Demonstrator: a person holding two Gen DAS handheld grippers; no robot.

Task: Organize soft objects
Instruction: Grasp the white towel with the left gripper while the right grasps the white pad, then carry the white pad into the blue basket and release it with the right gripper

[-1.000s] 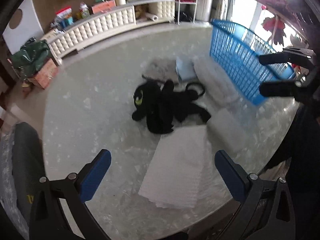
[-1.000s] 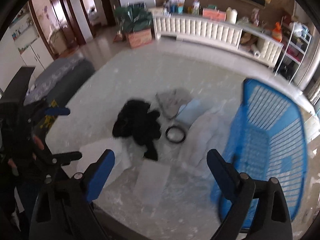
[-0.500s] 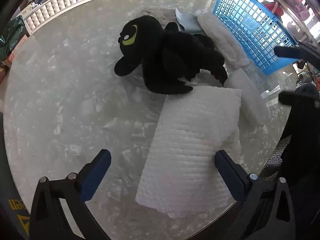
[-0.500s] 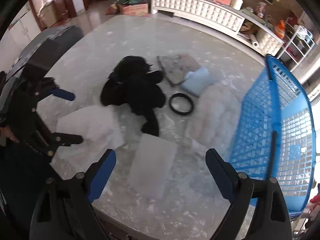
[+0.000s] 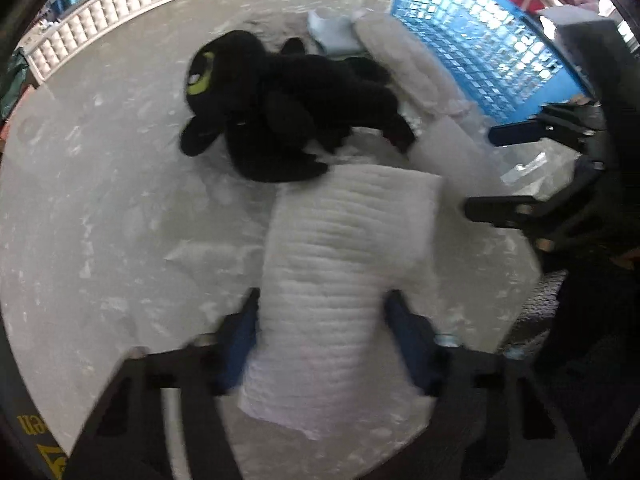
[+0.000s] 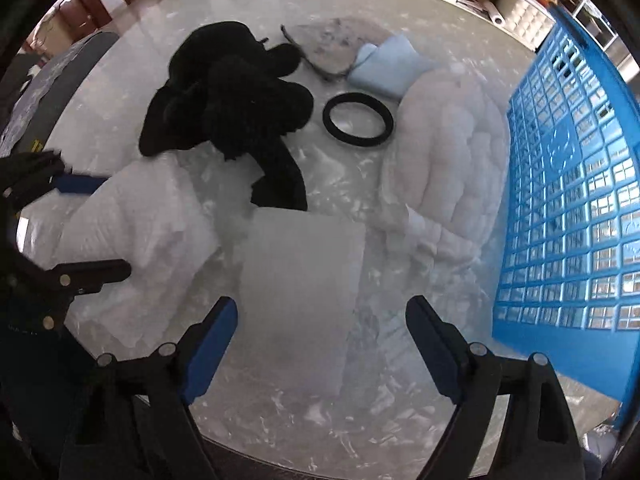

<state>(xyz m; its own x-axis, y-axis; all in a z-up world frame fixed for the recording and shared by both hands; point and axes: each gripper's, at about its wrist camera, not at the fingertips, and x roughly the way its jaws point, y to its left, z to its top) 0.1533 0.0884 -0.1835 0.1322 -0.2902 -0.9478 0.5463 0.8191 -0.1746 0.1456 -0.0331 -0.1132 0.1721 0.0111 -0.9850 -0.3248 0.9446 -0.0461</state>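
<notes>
My left gripper point(image 5: 322, 336) points steeply down, its jaws closing. Both pads press the sides of a white quilted pad point(image 5: 344, 248), which bunches narrow between them. That pad point(image 6: 132, 232) also appears in the right wrist view, with the left gripper point(image 6: 86, 228) around its near end. My right gripper point(image 6: 322, 344) points straight down, its jaws closing slowly and still wide. A flat pale foam sheet point(image 6: 300, 280) lies between its fingers, untouched. A black plush toy point(image 5: 280, 120) lies just beyond the pad. A blue basket point(image 6: 580, 200) stands at the right.
On the round marble table point(image 5: 100, 200) also lie a puffy white cushion point(image 6: 448, 140), a folded light-blue cloth point(image 6: 388, 66), a grey cloth point(image 6: 328, 44) and a black ring point(image 6: 358, 119). The table's edge runs just below both grippers.
Both grippers have come down close to the table. The left jaws have closed in on the white quilted pad and bunched it. The right jaws have narrowed a little over the foam sheet.
</notes>
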